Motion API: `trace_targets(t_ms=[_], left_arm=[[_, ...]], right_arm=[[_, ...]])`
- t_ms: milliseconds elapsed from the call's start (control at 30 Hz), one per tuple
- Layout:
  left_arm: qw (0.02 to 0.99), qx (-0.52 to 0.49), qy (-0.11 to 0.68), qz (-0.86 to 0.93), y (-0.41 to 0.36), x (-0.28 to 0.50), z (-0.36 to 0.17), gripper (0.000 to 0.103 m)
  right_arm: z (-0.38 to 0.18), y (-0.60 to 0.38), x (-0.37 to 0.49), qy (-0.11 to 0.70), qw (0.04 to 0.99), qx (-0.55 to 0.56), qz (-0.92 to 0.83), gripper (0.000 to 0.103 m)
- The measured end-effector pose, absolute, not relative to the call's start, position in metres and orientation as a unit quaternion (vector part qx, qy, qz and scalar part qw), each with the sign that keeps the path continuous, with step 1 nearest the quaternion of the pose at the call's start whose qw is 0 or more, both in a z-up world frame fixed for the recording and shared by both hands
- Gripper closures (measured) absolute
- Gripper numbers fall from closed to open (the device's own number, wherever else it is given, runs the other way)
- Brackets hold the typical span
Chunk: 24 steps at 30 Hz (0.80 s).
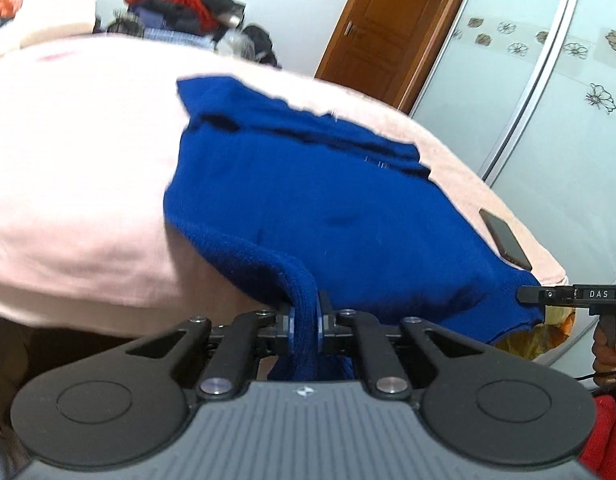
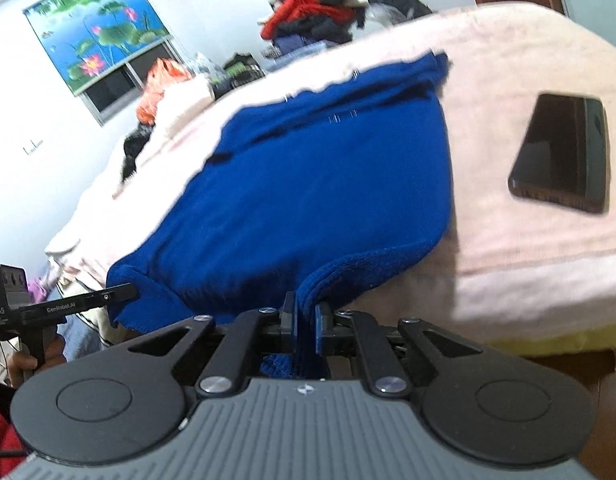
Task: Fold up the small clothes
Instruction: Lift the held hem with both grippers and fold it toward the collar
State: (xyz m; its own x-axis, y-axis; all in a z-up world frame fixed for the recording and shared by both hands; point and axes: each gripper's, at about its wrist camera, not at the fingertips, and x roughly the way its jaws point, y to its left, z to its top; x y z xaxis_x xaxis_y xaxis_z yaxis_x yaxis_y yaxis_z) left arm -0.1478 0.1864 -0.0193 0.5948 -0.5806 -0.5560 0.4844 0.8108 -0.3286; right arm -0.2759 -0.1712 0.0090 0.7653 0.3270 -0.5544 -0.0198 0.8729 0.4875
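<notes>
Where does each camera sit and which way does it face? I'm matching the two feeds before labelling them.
Left wrist: on the left gripper, facing along its fingers over the blue garment on the pink bed cover; the right gripper and its hand show at the right edge.
Right wrist: on the right gripper, facing the same garment; the left gripper and its hand show at the left edge.
Shared: the garment, each gripper shut on its near hem, the black phone and the clothes pile.

A black phone (image 2: 562, 152) lies on the pink bed cover (image 2: 508, 60); a lotus picture (image 2: 96, 28) hangs on the wall, a wooden door (image 1: 388, 28) beyond.
</notes>
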Motion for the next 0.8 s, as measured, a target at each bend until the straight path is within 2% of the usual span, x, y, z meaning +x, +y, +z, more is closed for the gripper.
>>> trace_targets(t_ms=[300, 800], left_arm=[[0.909, -0.068, 0.281, -0.302, 0.177, -0.141, 0.022, 0.094], [0.927, -0.063, 0.238, -0.284, 0.155, -0.105, 0.060, 0.094]], right_arm=[[0.043, -0.181, -0.267, 0.271, 0.931, 0.227, 0.091, 0.092], [0.076, -0.192, -0.224, 0.223, 0.949, 0.210, 0.071, 0.092]])
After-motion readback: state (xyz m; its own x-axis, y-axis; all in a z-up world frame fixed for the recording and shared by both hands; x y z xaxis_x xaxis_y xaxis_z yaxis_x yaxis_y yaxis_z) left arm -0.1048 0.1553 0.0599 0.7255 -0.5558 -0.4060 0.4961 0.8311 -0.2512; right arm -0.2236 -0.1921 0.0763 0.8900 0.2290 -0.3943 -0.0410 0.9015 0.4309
